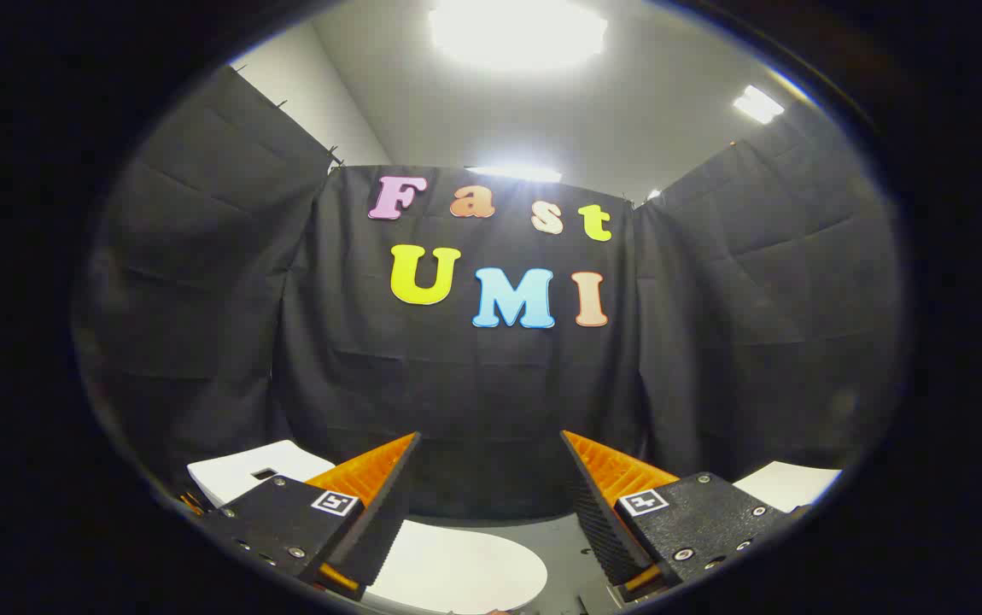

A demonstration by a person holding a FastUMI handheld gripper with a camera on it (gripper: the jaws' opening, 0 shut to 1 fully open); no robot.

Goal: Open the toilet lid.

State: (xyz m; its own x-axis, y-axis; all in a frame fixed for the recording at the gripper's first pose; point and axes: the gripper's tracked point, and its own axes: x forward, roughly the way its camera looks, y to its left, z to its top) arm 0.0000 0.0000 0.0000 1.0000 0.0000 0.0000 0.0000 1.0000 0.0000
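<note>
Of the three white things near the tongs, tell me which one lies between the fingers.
The rounded white toilet lid, low between the open tongs. The other two are flat, angular white pieces: one outside the left finger, one outside the right.

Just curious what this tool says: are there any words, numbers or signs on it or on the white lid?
Hand-held gripper, fingers open, toilet lid low between them: no words.
Square pattern tags on the gripper: black-and-white code marks, no readable text.
Toilet lid: blank.
</note>
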